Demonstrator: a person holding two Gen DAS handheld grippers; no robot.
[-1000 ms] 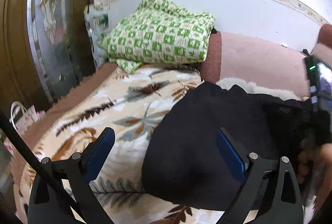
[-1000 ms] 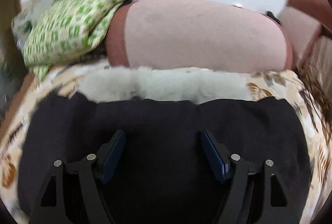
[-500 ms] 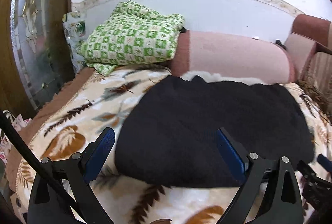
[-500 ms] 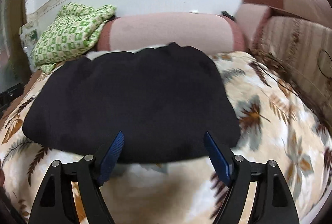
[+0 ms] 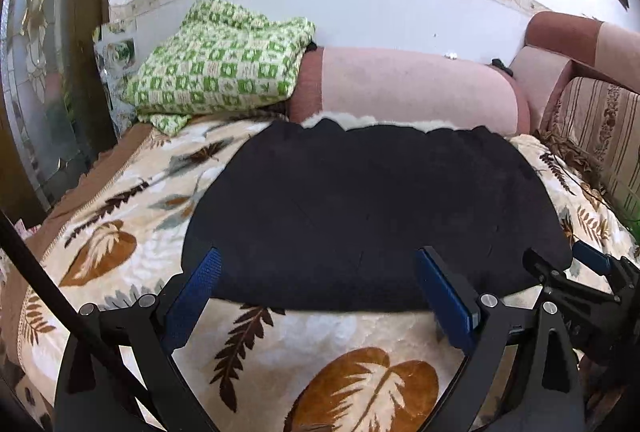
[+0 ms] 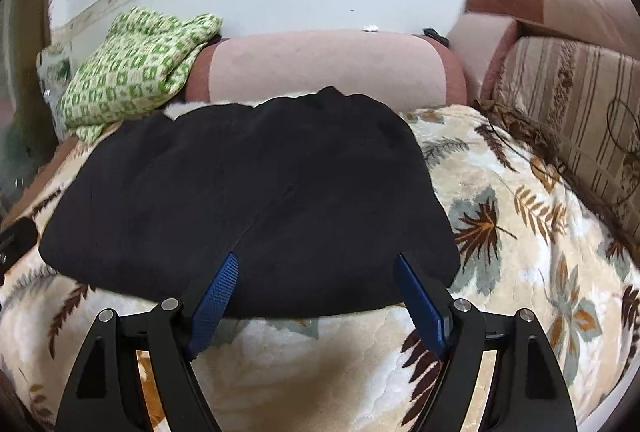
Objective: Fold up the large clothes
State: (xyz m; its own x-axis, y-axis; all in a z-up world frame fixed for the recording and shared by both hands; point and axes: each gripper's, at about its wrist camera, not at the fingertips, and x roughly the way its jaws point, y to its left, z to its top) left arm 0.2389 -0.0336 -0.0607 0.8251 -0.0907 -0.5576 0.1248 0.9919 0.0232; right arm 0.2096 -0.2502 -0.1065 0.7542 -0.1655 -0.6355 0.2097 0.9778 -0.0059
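Left gripper [image 5: 320, 292] — released, jaws wide, empty, held level over the blanket [image 5: 280, 344] at the garment's near edge, pointing to 12 o'clock. Right gripper [image 6: 316, 296] — likewise spread and empty, same heading; seen at 4 o'clock in the left view.

Garment [image 6: 248, 200] — black, folded flat, central on the leaf-print blanket, white fur trim at its far edge.

Bolster [image 5: 416, 88] — pink, at 12 o'clock behind the garment.

Green checked cloth [image 5: 224, 68] — heaped at 11 o'clock.
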